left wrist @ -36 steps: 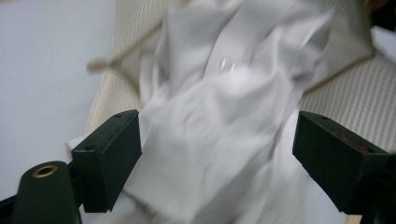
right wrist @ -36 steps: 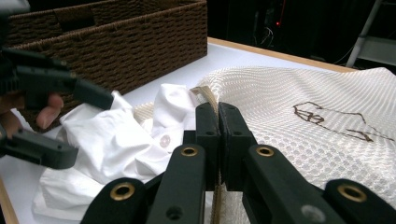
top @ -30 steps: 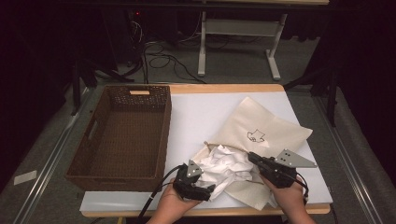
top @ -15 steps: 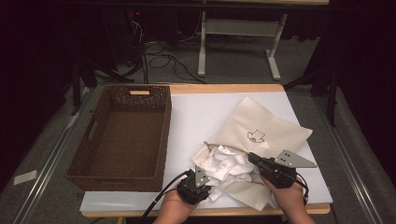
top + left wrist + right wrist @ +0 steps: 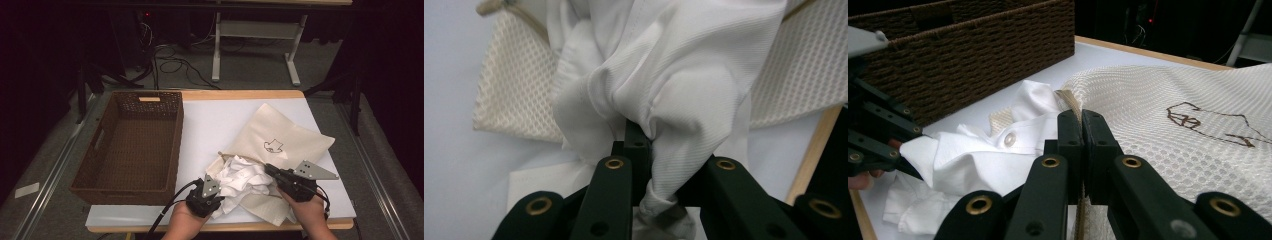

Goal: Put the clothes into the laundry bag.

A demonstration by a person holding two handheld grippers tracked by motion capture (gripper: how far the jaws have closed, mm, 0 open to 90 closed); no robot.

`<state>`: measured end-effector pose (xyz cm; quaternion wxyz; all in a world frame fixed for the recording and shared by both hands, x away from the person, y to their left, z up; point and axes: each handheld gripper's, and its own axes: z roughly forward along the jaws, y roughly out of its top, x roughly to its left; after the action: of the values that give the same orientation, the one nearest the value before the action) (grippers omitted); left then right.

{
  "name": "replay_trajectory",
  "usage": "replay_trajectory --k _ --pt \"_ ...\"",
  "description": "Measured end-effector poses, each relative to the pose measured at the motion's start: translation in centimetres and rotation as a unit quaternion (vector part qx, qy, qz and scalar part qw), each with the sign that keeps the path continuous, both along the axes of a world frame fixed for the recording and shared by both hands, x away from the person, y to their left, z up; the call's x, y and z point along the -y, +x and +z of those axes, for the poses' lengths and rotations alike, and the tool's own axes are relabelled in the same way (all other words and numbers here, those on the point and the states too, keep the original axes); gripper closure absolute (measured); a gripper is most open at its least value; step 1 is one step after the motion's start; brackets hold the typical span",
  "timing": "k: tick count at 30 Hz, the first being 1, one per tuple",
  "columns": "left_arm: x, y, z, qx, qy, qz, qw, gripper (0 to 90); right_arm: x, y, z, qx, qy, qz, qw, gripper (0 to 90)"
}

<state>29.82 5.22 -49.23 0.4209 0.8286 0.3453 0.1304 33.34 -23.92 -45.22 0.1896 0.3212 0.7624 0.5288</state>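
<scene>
Near the tabletop's front edge, your left gripper (image 5: pixel 216 196), just closing, pinches the white shirt (image 5: pixel 245 177); pull steadily while your right gripper (image 5: pixel 270 171) clamps the mesh bag (image 5: pixel 287 137) rim.

Left gripper (image 5: pixel 218 196) jaws, wide apart a second ago, now pinch fold of white garment (image 5: pixel 246 176) beside mesh bag.

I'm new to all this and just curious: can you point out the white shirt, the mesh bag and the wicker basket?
white shirt (image 5: pixel 245 177), high view, on its crumpled middle.
mesh bag (image 5: pixel 1168 145), right gripper view, on the netting below its printed emblem.
wicker basket (image 5: pixel 175 140), high view, on its right wall.
</scene>
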Motion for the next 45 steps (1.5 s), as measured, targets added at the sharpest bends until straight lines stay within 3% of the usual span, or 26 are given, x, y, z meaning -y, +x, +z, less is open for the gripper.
replay_trajectory --k 9,17,25,34,41,43,45 --pt "0.0 -0.5 1.2 0.033 -0.052 -0.001 0.9981 79.3 -0.4 -0.3 0.2 0.007 -0.002 0.003 1.0 89.2" --pt "1.0 0.9 0.6 0.038 -0.07 0.01 0.9968 79.3 -0.1 -0.3 0.3 0.006 0.002 -0.003 1.0 89.2" --pt "3.2 2.6 0.3 0.036 -0.088 0.019 0.9953 79.2 0.0 -0.3 0.4 0.007 0.004 -0.003 1.0 89.2" --pt "6.2 3.9 0.9 0.061 -0.106 0.019 0.9923 79.2 0.2 -0.3 0.5 0.012 0.009 -0.006 0.9999 89.2" --pt "8.1 4.6 1.7 0.076 -0.122 0.002 0.9896 79.2 0.5 -0.2 0.7 0.015 0.015 -0.01 0.9997 89.2" --pt "8.5 5.0 1.2 0.074 -0.113 0.002 0.9908 78.8 0.7 -0.1 0.7 0.015 0.017 -0.011 0.9997 89.2" --pt "8.7 6.0 0.2 0.042 -0.091 0.006 0.9949 76.3 0.8 0.0 0.6 0.01 0.02 -0.01 0.9997 89.2"
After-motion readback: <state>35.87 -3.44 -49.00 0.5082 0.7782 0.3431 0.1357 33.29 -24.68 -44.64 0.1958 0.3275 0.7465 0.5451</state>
